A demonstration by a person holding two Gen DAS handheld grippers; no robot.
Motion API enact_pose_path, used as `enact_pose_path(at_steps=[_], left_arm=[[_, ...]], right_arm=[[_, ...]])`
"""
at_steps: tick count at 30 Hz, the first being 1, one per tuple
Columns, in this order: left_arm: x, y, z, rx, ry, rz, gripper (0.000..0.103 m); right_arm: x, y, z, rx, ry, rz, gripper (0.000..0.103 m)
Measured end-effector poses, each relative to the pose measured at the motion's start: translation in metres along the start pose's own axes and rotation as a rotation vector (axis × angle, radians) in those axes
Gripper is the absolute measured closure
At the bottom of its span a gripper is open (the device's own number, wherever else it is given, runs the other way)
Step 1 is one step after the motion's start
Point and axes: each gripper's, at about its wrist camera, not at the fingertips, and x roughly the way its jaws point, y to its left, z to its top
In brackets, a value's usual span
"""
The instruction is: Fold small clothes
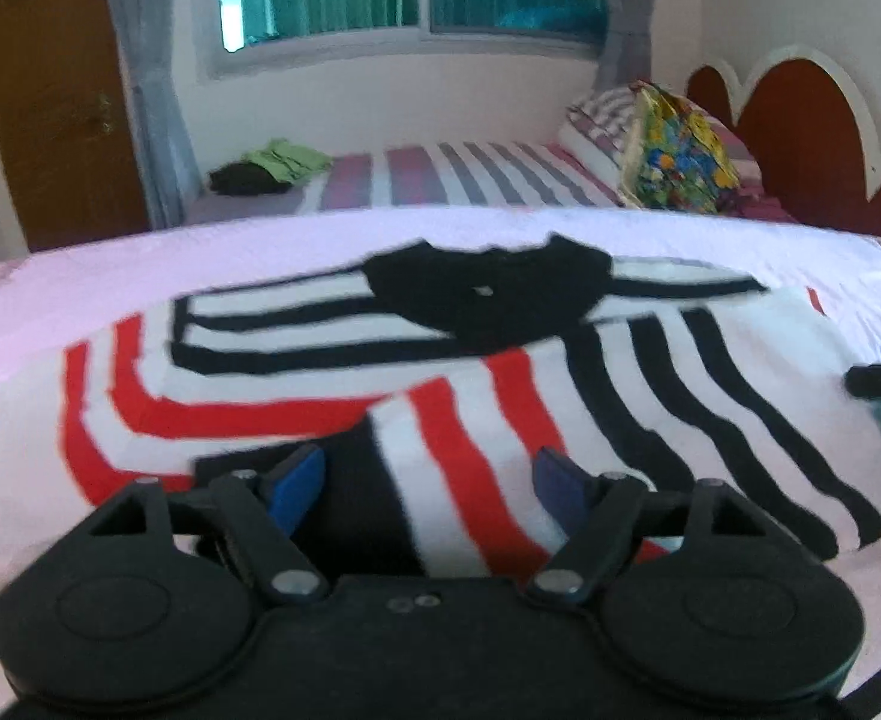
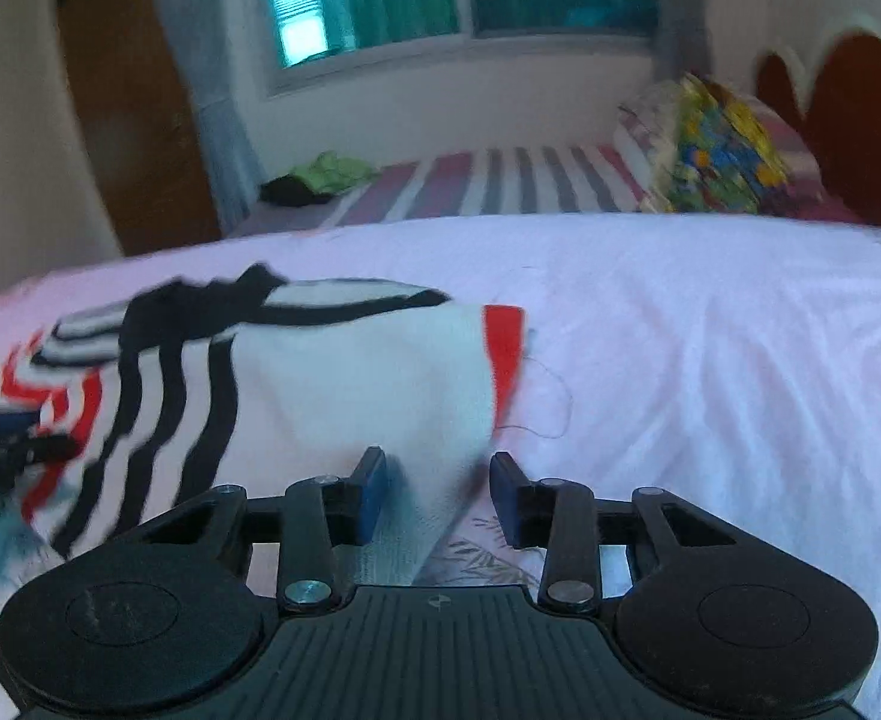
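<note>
Pink bedsheet spreads wide and bare to the right of the right claw, with a striped garment lying on it ahead of both claws.

Left claw hangs with its blue pads well apart over the garment's near hem, red and black stripes showing between them, the pads pressing on nothing. Right claw stands part-way open astride the garment's white near corner; the cloth lies slack between the pads and looks ungripped, though blur makes this hard to judge. A red-trimmed edge runs away ahead of the right claw. Beyond the sheet's far edge lie a striped mattress, a bright patterned pillow ahead to the right, and green and black clothes ahead to the left.
</note>
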Motion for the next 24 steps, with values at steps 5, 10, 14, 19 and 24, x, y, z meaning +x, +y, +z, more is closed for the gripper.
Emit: enact_pose_path(at_steps=[5,10,14,19,24], left_arm=[[0.003,-0.001,0.008,-0.036,-0.016,0.006,0.031],[0.037,-0.034,0.028,-0.039,0.026,0.014,0.026],[0.037,-0.034,0.026,-0.022,0.01,0.021,0.03],[0.019,-0.014,-0.003,-0.039,0.027,0.038,0.021],[0.008,-0.013,0.009,-0.021,0.02,0.026,0.021]], right_arm=[[0.014,0.036,0.029,-0.067,-0.023,0.086,0.081],[0.077,0.089,0.031,-0.125,0.087,0.094,0.081],[0.082,0.095,0.032,-0.152,0.08,0.08,0.08],[0.065,0.074,0.01,-0.095,0.089,0.031,0.081],[0.051,0.092,0.016,-0.085,0.027,0.013,0.08]])
